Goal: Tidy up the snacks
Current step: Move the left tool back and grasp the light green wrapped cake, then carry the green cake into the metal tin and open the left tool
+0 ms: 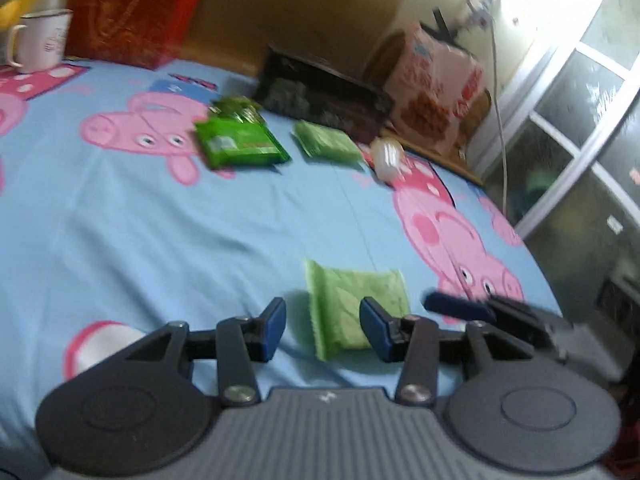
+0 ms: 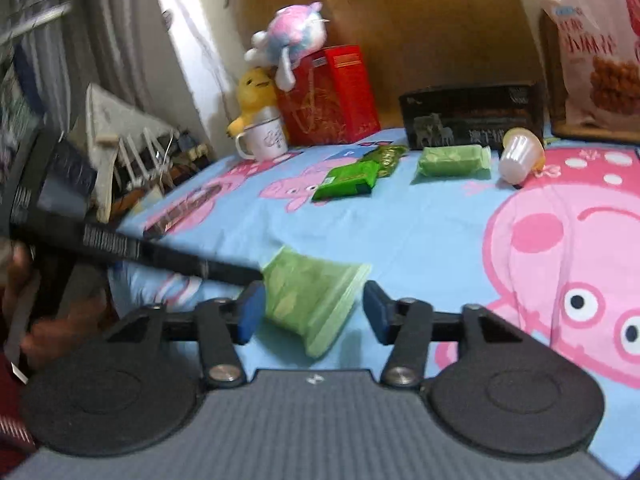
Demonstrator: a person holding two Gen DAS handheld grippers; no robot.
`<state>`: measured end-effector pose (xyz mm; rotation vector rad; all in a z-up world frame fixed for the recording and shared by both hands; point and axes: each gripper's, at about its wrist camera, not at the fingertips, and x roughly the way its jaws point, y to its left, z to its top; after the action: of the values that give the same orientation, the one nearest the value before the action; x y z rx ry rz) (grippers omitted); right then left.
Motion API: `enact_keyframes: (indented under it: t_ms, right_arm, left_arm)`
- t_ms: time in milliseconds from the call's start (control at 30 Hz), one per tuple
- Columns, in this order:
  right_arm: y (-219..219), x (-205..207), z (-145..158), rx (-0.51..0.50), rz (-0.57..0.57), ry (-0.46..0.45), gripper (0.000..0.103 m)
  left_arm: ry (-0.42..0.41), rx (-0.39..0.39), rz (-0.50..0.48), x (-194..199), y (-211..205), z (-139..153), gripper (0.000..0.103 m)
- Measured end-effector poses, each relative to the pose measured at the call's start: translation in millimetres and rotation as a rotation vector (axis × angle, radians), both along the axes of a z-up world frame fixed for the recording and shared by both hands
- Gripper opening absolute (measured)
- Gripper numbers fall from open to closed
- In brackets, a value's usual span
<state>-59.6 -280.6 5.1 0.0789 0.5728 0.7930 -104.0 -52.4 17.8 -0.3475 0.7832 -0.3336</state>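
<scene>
Both grippers released, jaws spread. Left gripper and right gripper both low over the bed, each framing the same pale green packet lying flat on the sheet near the front edge; contact unclear from blur. Further back: green bag, darker green pouch touching it, second pale packet, tipped plastic cup near black box. Mug beside red box.
</scene>
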Motion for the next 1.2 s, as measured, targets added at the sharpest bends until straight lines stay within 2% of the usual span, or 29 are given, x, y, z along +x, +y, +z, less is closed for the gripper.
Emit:
enact_keyframes:
  t_ms: [133, 267, 367, 433, 467, 600, 733, 867, 1000, 1200]
  right_arm:
    - [8.4, -5.5, -6.7, -0.106, 0.001, -0.071, 0.068]
    - [20.2, -1.5, -15.9, -0.202, 0.008, -0.124, 0.069]
    - [26.8, 0.5, -18.7, -0.21, 0.037, -0.139, 0.068]
    - [32.3, -1.2, -18.5, -0.22, 0.065, -0.157, 0.06]
    - [34.5, -2.1, -18.7, -0.226, 0.07, -0.166, 0.053]
    - [38.6, -2.8, -17.6, -0.224, 0.109, -0.165, 0.044]
    - [52.5, -5.2, -17.0, -0.214, 0.176, -0.175, 0.043]
    - [65.6, 2.5, -15.1, -0.195, 0.217, -0.17, 0.042]
    - [61.1, 9.0, -14.5, -0.208, 0.193, -0.178, 0.042]
    - [13.7, 18.8, -12.9, -0.229, 0.023, -0.133, 0.042]
  left_arm:
    - [-0.015, 0.004, 0.019, 6.5, 3.9, 4.5, 0.042]
    - [-0.012, 0.028, -0.028, 21.6, -14.7, 1.2, 0.042]
    - [0.015, 0.061, -0.057, 28.8, -30.0, -8.6, 0.039]
    - [-0.003, 0.075, -0.063, 24.9, -33.8, -11.2, 0.039]
    - [-0.005, 0.07, -0.078, 22.7, -33.6, -11.4, 0.034]
    - [0.004, 0.043, -0.084, 10.5, -25.7, -9.5, 0.033]
    - [-0.003, 0.072, -0.039, -1.9, -14.2, -4.2, 0.033]
    - [0.017, 0.043, 0.012, 0.8, 3.2, -3.0, 0.033]
    - [0.037, 0.014, 0.001, 21.4, -3.1, -4.3, 0.034]
    - [0.027, 0.048, -0.17, 70.4, -62.2, -3.2, 0.034]
